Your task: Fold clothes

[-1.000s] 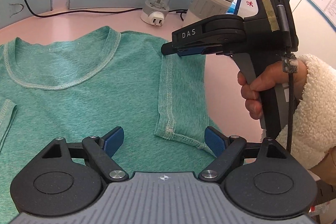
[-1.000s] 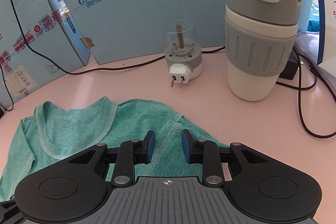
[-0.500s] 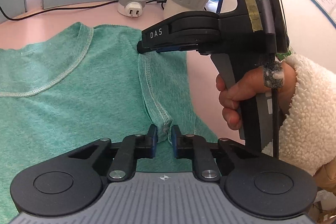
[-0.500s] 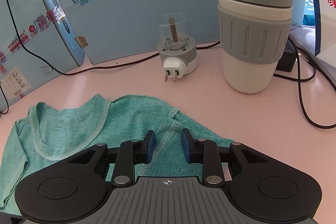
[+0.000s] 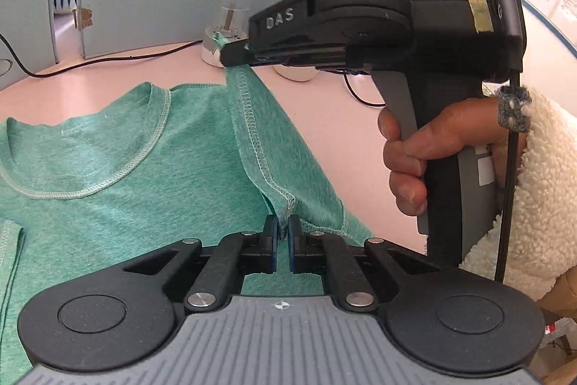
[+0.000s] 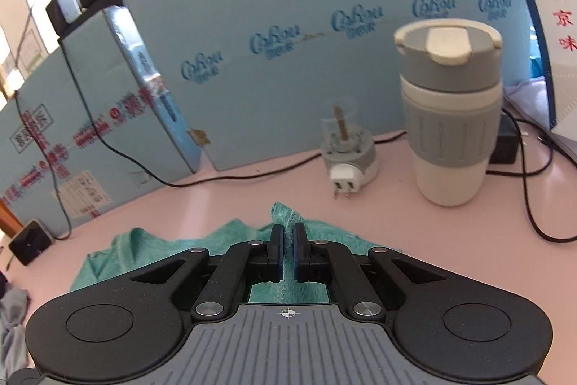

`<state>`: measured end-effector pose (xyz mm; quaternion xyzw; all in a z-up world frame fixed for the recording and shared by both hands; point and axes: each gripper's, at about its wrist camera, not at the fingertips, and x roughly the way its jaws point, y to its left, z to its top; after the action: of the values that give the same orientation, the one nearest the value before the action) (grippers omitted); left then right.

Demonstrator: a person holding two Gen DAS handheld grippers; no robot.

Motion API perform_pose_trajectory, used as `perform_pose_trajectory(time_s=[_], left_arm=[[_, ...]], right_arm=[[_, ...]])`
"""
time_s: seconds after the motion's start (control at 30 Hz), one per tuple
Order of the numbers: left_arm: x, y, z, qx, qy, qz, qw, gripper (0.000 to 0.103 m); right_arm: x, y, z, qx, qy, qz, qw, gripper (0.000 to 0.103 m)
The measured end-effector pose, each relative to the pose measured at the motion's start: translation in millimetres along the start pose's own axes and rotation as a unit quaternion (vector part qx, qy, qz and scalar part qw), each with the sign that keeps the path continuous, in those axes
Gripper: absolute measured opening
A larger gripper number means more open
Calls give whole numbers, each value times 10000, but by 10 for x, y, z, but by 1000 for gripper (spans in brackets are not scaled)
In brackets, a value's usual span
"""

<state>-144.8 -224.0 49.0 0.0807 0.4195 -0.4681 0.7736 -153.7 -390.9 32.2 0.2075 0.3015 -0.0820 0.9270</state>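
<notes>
A green T-shirt lies on the pink table, neckline towards the back. My left gripper is shut on the near end of its right sleeve hem. My right gripper is shut on the far end of the same hem and holds it lifted above the table. In the right wrist view the gripper pinches the stitched sleeve edge, with the shirt hanging below.
A grey and white travel cup and a plug adapter stand at the back of the table. Black cables trail to the right. Blue cartons wall the back. A grey cloth lies at far left.
My right gripper has closed on the sleeve hem and lifted it. My left gripper closed on the near end of the hem. The sleeve now rises off the shirt.
</notes>
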Motion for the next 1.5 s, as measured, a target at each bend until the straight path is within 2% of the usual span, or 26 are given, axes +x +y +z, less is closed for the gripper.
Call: perform_pose_trajectory(time_s=[0.17, 0.33, 0.4, 0.47, 0.57, 0.63, 0.7, 0.9, 1.0, 1.13, 1.2, 1.3, 1.5], left_arm=[[-125, 27, -88, 128, 38, 174, 9998, 5], [-163, 136, -215, 38, 209, 262, 9994, 6], [-173, 168, -267, 18, 294, 280, 9992, 6], [-181, 185, -305, 28, 347, 266, 9990, 6], [-201, 202, -352, 28, 383, 256, 9989, 11], [-217, 226, -366, 2, 387, 275, 9989, 19], [-233, 250, -377, -37, 381, 306, 9988, 34], [-274, 300, -412, -137, 415, 395, 9983, 38], [-295, 324, -430, -185, 438, 437, 9979, 42], [-322, 356, -455, -249, 468, 492, 9974, 44], [-335, 372, -467, -281, 483, 520, 9971, 47], [-360, 400, -502, -322, 520, 593, 9964, 52], [-501, 524, -583, -595, 452, 867, 9934, 57]], right_arm=[[73, 359, -57, -157, 148, 520, 9984, 5], [286, 618, -253, -455, 621, 665, 9948, 6], [364, 675, -336, -521, 867, 753, 9920, 12], [385, 715, -416, -552, 1011, 774, 9903, 12], [363, 759, -488, -611, 1161, 830, 9879, 12], [302, 743, -518, -563, 1159, 811, 9883, 12], [245, 692, -522, -450, 1139, 752, 9896, 12], [25, 429, -488, -29, 969, 428, 9944, 25], [-153, 312, -487, 68, 883, 330, 9955, 26], [-436, 393, -610, -497, 1076, 403, 9921, 26], [-529, 548, -728, -1071, 1261, 461, 9851, 26], [-555, 767, -917, -1906, 1336, 311, 9720, 26], [-412, 873, -1055, -2409, 1441, 220, 9595, 26]])
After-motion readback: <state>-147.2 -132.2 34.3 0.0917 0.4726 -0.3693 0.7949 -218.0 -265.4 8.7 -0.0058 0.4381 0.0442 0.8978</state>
